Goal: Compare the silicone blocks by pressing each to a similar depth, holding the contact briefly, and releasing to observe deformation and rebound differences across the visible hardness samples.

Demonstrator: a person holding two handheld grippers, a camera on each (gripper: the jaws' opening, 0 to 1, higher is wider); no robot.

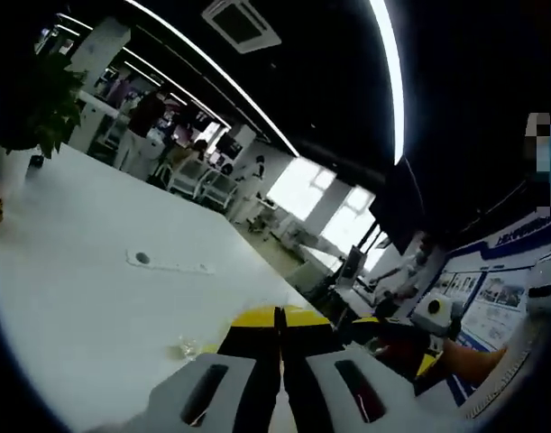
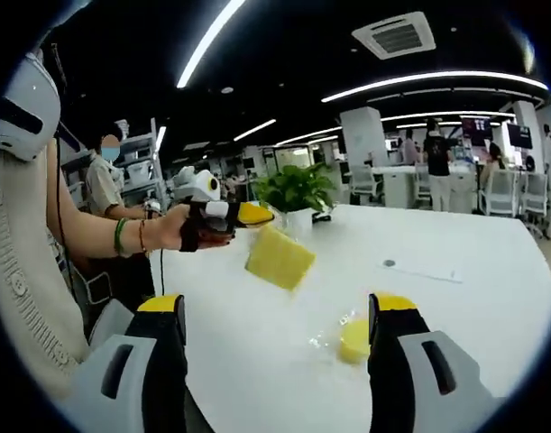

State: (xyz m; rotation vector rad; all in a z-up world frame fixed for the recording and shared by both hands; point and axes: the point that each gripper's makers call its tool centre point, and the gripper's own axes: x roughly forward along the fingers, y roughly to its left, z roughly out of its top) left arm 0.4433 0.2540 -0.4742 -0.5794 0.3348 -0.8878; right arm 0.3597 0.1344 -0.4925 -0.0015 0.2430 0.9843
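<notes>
Left tool (image 2: 243, 214) pinching square yellow block (image 2: 280, 257)

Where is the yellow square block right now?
In the right gripper view, the yellow block hangs in the air from the left gripper, over the white table, before the potted plant.

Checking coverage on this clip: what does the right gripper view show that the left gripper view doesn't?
Right gripper view: a yellow block in the air by the left gripper, and a small yellow round piece on the table. Left gripper view: bright windows. Shared: white table, potted plant, flat white strip.
</notes>
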